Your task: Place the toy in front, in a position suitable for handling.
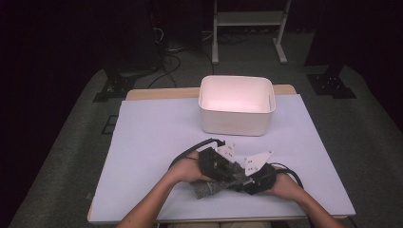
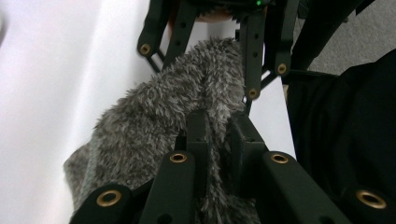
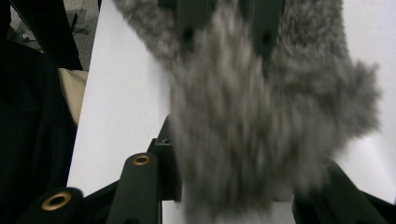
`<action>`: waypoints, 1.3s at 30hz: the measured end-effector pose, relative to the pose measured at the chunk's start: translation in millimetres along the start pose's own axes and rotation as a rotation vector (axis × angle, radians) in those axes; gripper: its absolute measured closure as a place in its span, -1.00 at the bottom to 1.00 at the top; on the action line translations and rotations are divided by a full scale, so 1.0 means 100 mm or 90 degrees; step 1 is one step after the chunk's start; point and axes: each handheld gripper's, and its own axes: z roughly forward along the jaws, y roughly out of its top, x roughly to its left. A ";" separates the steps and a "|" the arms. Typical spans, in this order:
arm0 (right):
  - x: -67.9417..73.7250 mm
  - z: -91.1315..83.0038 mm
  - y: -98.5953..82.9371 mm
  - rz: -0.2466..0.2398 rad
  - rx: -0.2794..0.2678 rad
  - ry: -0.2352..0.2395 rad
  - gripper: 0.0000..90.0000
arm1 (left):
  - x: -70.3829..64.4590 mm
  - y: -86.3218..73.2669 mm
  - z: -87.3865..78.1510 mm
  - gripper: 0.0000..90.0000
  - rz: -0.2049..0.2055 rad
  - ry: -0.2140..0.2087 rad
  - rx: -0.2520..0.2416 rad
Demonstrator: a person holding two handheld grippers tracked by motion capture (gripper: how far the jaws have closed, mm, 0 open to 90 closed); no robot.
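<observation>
A grey fuzzy cloth lies on the white sheet near the table's front edge, between the person's two hands. My left gripper meets my right gripper over it. In the left gripper view my left gripper is shut on the cloth, with fur pinched between its two black jaws. The right gripper faces it from above, jaws spread, with the cloth running up between them. In the right gripper view the blurred cloth covers my right gripper, hiding its fingertips. Its links stand wide apart.
An empty white bin stands at the back middle of the sheet. A wooden table edge shows behind it. Grey carpet, cables and a white stand lie beyond. Dark clothing shows close behind the left gripper.
</observation>
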 end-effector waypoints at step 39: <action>-0.19 -0.03 0.01 -0.007 0.013 -0.019 0.27 | 0.24 -0.48 -0.47 0.79 -0.092 0.072 -0.006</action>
